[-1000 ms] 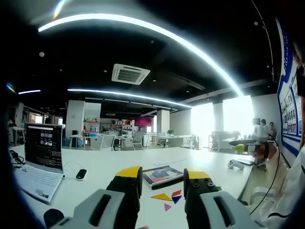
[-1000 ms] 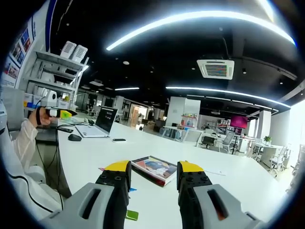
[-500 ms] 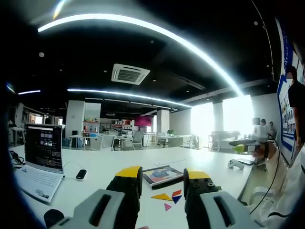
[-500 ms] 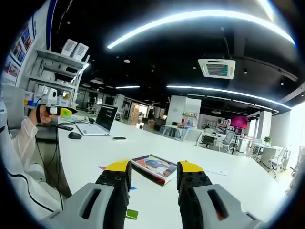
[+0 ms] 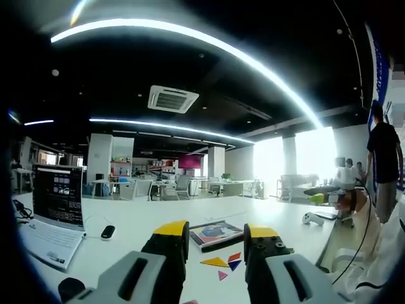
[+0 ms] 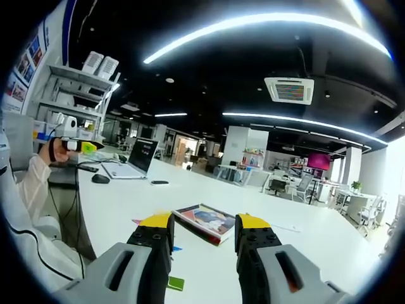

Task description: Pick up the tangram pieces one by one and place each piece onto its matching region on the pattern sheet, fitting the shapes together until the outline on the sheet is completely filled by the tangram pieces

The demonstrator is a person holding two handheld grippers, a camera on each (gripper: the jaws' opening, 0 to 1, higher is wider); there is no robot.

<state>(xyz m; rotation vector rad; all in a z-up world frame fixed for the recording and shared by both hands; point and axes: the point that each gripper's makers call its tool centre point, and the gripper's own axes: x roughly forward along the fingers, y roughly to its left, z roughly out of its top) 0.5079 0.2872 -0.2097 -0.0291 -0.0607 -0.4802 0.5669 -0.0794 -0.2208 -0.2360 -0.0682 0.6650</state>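
In the left gripper view, the left claw (image 5: 216, 235) hangs wide and empty above the white table (image 5: 139, 221), with yellow, red and purple tangram pieces (image 5: 224, 261) between its jaws and a book (image 5: 215, 232) just behind; its cover print is unreadable. In the right gripper view, the right claw (image 6: 204, 229) gapes empty, a green piece (image 6: 175, 284) below.

Pattern sheet (image 5: 216, 233): we see a colourful printed sheet lying flat on the white table (image 5: 139, 221); it also shows in the right gripper view (image 6: 205, 223).
Yellow triangle (image 5: 215, 261): flat on the table, just in front of the pattern sheet.
Red and blue pieces (image 5: 234, 259): touching each other, just beside the yellow triangle.
Pink triangle (image 5: 222, 275): small, nearer to us than the yellow triangle.
Green piece (image 6: 175, 284): we find it flat, apart from the pattern sheet.
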